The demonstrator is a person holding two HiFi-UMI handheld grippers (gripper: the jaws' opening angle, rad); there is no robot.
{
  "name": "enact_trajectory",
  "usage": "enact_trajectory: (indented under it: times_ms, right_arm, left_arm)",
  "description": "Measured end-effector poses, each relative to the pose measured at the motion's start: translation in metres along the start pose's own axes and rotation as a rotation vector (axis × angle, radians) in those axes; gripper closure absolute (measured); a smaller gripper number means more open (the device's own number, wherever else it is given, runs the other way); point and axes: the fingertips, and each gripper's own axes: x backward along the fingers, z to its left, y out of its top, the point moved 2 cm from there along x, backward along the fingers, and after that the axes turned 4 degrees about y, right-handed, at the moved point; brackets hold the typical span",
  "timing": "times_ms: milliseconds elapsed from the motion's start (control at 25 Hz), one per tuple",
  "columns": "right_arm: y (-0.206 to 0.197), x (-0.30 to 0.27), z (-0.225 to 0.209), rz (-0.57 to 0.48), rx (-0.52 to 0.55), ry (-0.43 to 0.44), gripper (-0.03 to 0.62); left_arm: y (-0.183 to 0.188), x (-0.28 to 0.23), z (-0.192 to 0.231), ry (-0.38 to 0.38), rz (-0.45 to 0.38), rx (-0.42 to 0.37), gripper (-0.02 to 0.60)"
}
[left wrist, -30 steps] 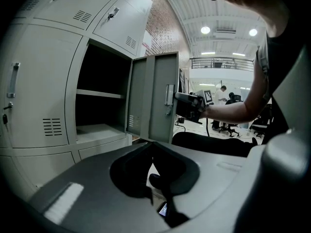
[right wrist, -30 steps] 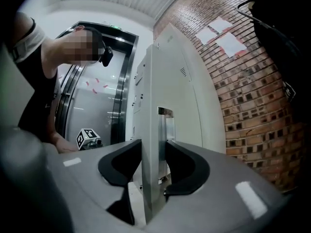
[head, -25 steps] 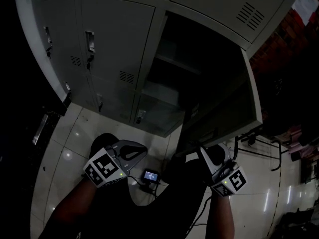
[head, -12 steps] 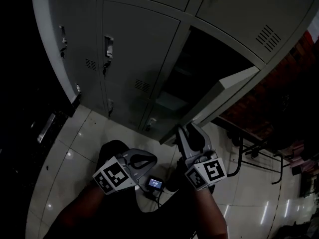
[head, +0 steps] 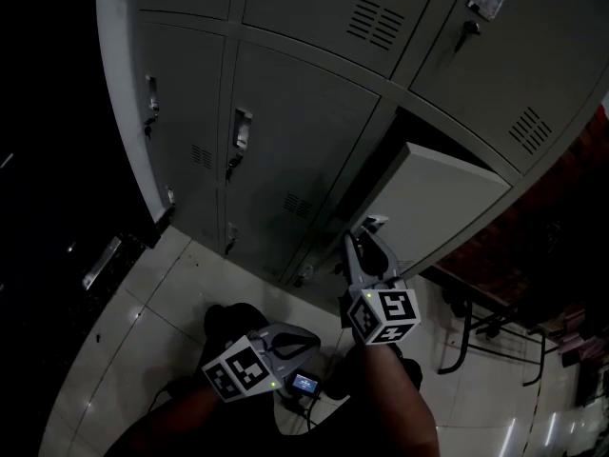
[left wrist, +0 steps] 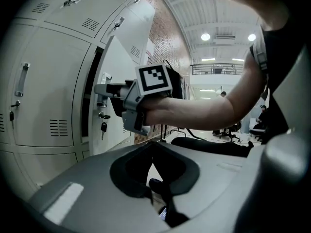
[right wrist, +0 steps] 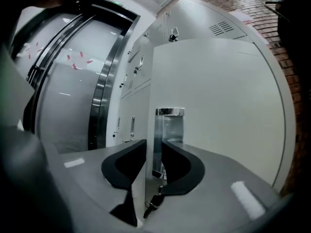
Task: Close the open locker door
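The locker door (head: 447, 208) stands ajar, a dark gap left along its hinge-side frame, up at 1 o'clock from the right gripper (head: 366, 241). That gripper reaches level at the door's free edge because the handle (right wrist: 169, 130) sits there. Its fingers have just been closing and now stand narrow with the chrome handle between them, seemingly pinched, which gives a firm hold for swinging the door home. The left gripper (head: 303, 343) hangs low at 7 o'clock of the right one, fingers together on nothing (it has no part in this step, I judge). Counted: 2 grippers, 1 door ajar, at least 5 shut doors (head: 285, 150) around it, and 1 key (left wrist: 103, 126) dangling below the handle.
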Motion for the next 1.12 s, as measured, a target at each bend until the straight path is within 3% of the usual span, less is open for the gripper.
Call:
enact_trajectory:
  times_ms: [200, 680, 960, 1120]
  right_arm:
    - [0.001, -0.031, -0.016, 0.024, 0.036, -0.032, 0.496]
    - [0.008, -0.072, -0.047, 0.038, -0.016, -0.045, 0.490]
    - [0.010, -0.084, -0.058, 0.072, 0.007, -0.195, 0.494]
    - [0.010, -0.083, -0.057, 0.075, 0.000, -0.213, 0.505]
  left_arm:
    - [0.001, 0.007, 0.005, 0.007, -0.012, 0.014, 0.569]
    - [0.002, 0.014, 0.008, 0.003, -0.024, 0.032, 0.569]
    - [0.001, 0.014, 0.009, 0.000, -0.021, 0.033, 0.569]
    - [0.002, 0.015, 0.010, 0.001, -0.025, 0.033, 0.569]
